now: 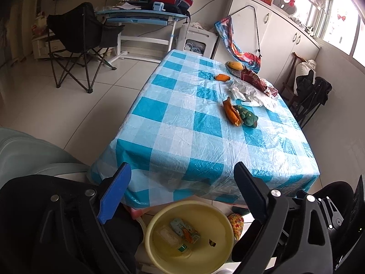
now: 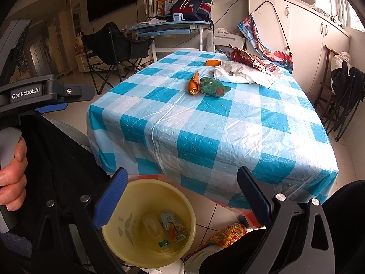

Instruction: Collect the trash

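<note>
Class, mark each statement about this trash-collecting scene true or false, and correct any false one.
1. The yellow bin stands on the floor beside the table. True.
2. The bin is empty. False: a small carton and other trash lie inside.
3. The left gripper holds an orange peel. False: its jaws are open with nothing between them.
4. An orange peel lies against a green scrap on the tablecloth. True.

Both wrist views tilt down, near, sharing bucket [image 1: 189,235] and table [image 1: 182,137].
</note>
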`<state>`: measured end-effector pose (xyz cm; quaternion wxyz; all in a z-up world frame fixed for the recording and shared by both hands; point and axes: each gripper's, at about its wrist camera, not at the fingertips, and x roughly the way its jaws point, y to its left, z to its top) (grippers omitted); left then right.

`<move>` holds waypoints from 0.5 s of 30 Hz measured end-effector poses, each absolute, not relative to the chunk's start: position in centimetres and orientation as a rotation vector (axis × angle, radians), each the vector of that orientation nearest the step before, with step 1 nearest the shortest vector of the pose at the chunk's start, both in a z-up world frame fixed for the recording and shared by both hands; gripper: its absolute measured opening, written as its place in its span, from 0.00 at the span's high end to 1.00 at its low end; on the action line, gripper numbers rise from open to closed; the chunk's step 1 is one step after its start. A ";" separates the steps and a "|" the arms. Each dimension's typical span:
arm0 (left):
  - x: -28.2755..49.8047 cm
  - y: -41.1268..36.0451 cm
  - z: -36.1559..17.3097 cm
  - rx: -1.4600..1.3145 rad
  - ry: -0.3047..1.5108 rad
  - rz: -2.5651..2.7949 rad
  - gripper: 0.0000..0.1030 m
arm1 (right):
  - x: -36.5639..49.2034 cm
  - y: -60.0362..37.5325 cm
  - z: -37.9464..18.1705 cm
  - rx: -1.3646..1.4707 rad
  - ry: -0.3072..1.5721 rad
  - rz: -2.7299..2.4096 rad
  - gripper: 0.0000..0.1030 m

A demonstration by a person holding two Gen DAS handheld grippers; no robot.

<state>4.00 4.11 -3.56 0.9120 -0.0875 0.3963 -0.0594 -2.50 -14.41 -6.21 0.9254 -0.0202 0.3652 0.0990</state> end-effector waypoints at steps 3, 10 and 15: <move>4.1 4.0 -3.6 -0.176 0.818 -0.122 0.14 | -2.5 -14.4 -6.2 -0.042 0.749 0.203 0.10; 4.1 4.0 -3.7 -0.178 0.817 -0.122 0.13 | -2.5 -14.4 -6.2 -0.042 0.749 0.203 0.10; 4.1 4.0 -3.7 -0.177 0.818 -0.122 0.13 | -2.5 -14.4 -6.2 -0.043 0.749 0.203 0.10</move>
